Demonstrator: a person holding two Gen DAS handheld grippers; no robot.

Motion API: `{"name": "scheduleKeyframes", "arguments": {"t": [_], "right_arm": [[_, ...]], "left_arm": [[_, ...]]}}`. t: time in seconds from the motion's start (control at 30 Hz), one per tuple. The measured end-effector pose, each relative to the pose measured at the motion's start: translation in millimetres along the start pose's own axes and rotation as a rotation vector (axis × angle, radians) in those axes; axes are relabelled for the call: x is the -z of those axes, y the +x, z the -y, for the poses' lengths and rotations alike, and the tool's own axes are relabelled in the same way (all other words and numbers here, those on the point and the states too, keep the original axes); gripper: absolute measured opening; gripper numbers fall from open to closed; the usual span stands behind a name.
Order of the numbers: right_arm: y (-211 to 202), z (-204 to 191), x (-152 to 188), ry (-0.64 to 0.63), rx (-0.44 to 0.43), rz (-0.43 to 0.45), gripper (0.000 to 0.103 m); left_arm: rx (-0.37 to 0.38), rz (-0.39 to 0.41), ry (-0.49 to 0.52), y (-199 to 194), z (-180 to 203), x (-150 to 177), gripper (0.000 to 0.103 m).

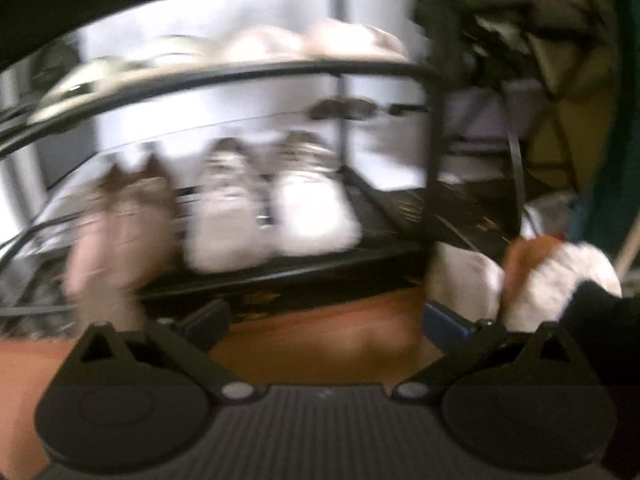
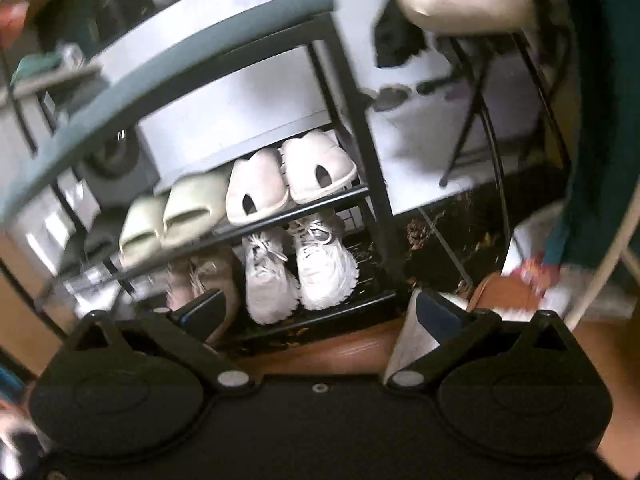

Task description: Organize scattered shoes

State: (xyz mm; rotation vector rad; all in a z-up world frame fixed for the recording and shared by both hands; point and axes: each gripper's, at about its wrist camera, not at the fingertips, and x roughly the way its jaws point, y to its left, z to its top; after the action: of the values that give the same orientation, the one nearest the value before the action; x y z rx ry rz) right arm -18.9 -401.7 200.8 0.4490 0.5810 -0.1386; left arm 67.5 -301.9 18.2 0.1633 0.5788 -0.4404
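Both grippers face black shoe rack [image 2: 360,128], fingers spread wide, nothing between them.

Right gripper [image 2: 320,312]: white sneakers pair [image 2: 300,268] on bottom shelf just ahead of fingertips; white slippers [image 2: 288,176] and green slippers [image 2: 172,216] on shelf above.

Left gripper [image 1: 324,320]: view blurred; beige shoe [image 1: 120,232] ahead of left finger; loose white shoe [image 1: 560,280] on floor beyond right finger, outside rack.

Judgement: step is between placements. Next move likely calls for reach to loose white shoe, closing on its rim.

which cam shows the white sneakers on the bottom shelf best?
Right wrist: the white sneakers are sharp, with laces and lugged soles visible, toes pointing out of the rack. Left wrist shows the same pair centred but motion-blurred, with no lace detail.
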Motion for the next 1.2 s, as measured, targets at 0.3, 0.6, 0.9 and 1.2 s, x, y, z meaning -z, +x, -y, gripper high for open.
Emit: {"name": "scheduleKeyframes", "arguments": {"t": [0.3, 0.6, 0.9, 1.2], "right_arm": [[-3, 27, -1, 0.087, -0.002, -0.053, 0.103], [-8, 29, 0, 0.122, -0.022, -0.036, 0.103], [-7, 29, -1, 0.15, 0.001, -0.031, 0.103], [9, 14, 6, 0.087, -0.007, -0.124, 0.103]], "left_arm": [[0.229, -0.077, 0.064, 62, 43, 12, 0.095], [0.234, -0.201, 0.042, 85, 30, 21, 0.031], [0.185, -0.163, -0.062, 43, -25, 26, 0.027], [-0.081, -0.196, -0.284, -23, -93, 94, 0.028]]}}
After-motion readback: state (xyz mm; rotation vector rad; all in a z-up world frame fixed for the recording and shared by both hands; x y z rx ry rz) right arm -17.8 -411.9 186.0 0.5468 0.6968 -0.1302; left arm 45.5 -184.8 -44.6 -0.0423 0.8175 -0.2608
